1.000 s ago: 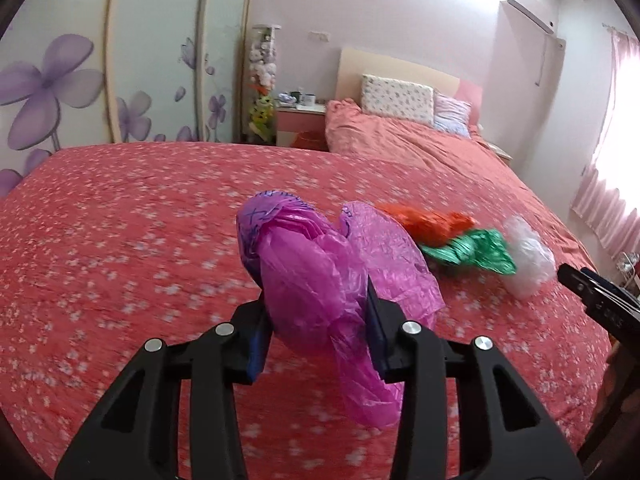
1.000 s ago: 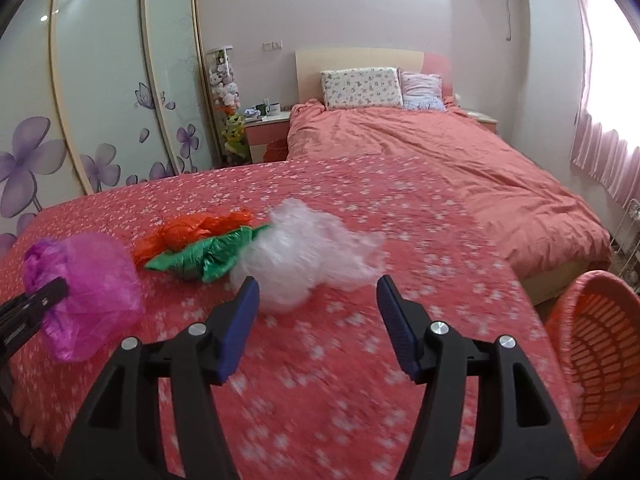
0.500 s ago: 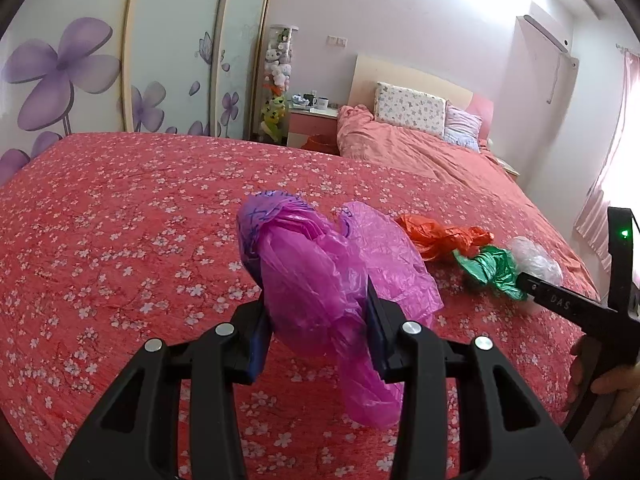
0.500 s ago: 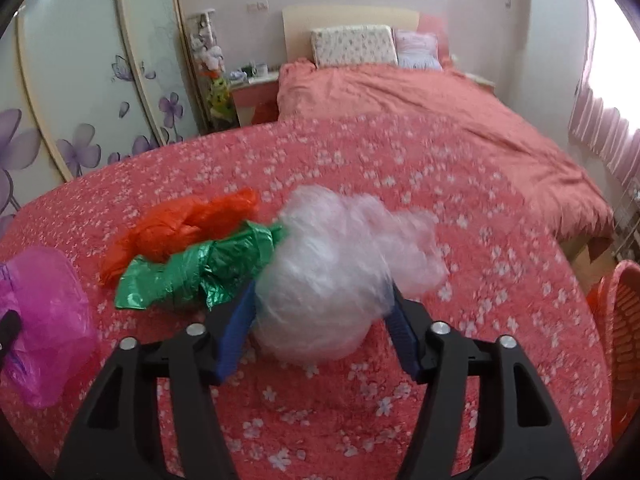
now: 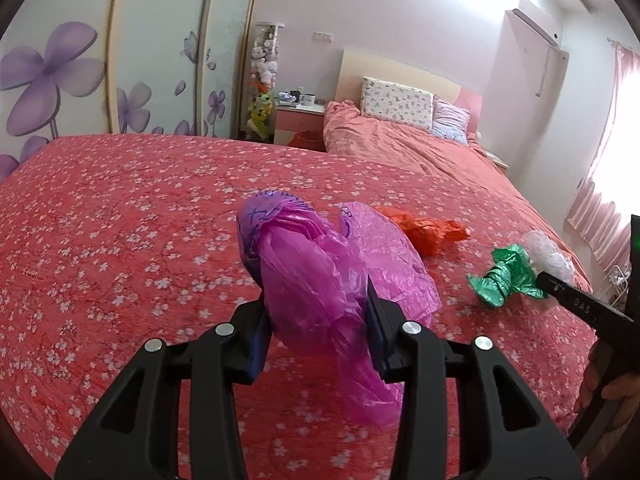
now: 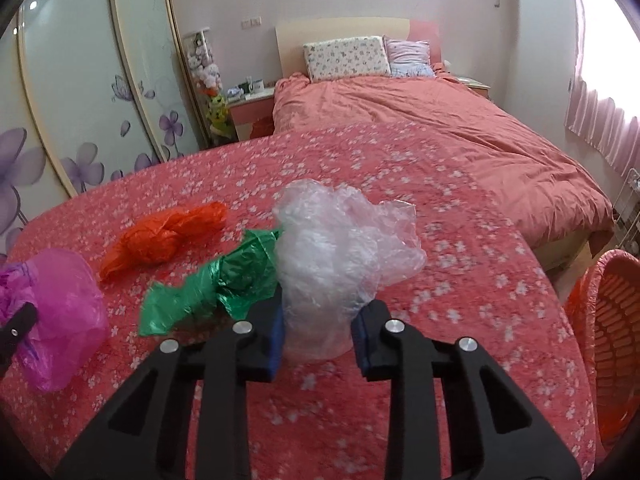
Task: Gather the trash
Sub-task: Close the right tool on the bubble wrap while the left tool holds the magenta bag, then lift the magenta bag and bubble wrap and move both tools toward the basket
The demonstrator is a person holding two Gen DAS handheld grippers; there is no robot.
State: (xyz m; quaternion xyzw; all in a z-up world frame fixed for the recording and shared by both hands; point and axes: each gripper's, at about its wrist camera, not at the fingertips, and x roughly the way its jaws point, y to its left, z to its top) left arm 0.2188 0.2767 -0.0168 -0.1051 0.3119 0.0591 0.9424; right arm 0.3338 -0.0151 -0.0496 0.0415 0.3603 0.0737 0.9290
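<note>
From the left wrist camera, the left gripper is clenching a crumpled magenta plastic bag, its 2 blue-padded fingers pressing into the bag's sides while a loose tail is hanging below them. The bag is sitting above the red floral bedspread. Beyond it, an orange plastic bag is lying on the bedspread, and to its right a green plastic bag is lying beside a clear plastic bag. The right gripper's black finger is reaching in from the right edge against that clear bag. A second bed with a salmon duvet is standing further back.

From the right wrist camera, the right gripper is grasping the clear plastic bag between its 2 blue pads, the bulk of the bag puffing up above them. The green bag is touching its left side, with the orange bag lying just beyond. The magenta bag is showing at the far left, held by the left gripper. An orange basket is standing at the right edge, beside the bedspread.
</note>
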